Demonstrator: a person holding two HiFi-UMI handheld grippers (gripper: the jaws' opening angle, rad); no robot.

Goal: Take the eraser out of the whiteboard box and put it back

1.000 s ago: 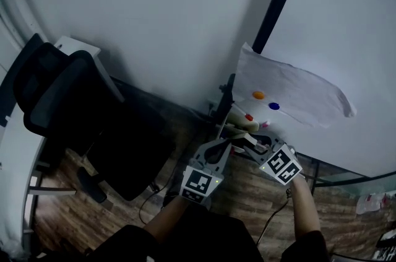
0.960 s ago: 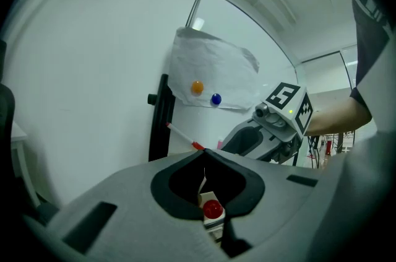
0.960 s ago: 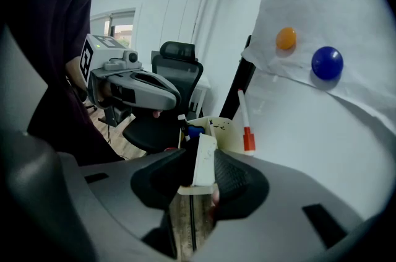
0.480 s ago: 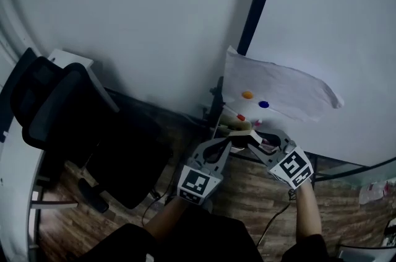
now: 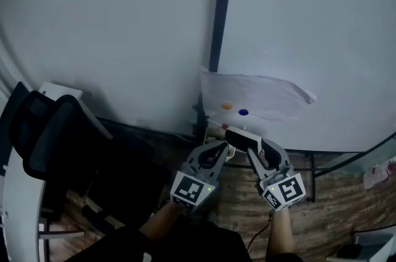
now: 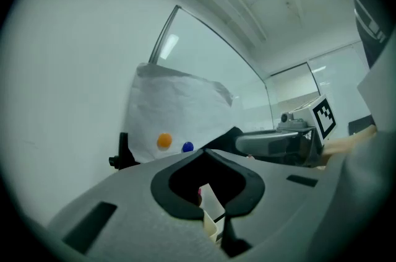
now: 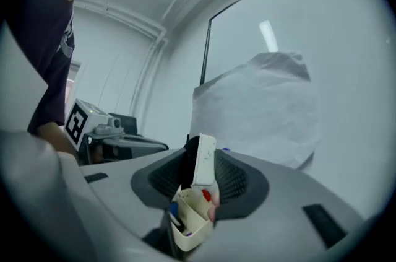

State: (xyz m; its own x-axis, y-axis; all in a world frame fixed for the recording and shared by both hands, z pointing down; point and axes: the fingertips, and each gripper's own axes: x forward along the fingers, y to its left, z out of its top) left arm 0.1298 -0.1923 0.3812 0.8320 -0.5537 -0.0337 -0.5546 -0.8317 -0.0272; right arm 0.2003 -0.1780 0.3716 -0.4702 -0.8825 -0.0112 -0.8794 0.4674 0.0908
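Both grippers point level at the board, side by side in front of the person. The right gripper [image 5: 253, 148] has its jaws partway apart and pressed onto the eraser [image 7: 203, 158], a white block with a dark face that stands upright between the pads. The left gripper [image 5: 221, 149] has its jaw tips drawn together with nothing caught between them. The eraser is outside the whiteboard box [image 7: 189, 220], held just beside and above it. That box is a small cream tray with red-capped and blue-capped markers standing in it. Behind the box hangs a crumpled white paper sheet [image 5: 253, 96], with an orange magnet [image 5: 227, 106] and a blue magnet [image 5: 243, 112] near its lower left corner. The sheet lies against the whiteboard [image 5: 309, 38], whose dark post [image 5: 219, 7] runs straight up. A black office chair [image 5: 55, 131] stands well apart to the left.
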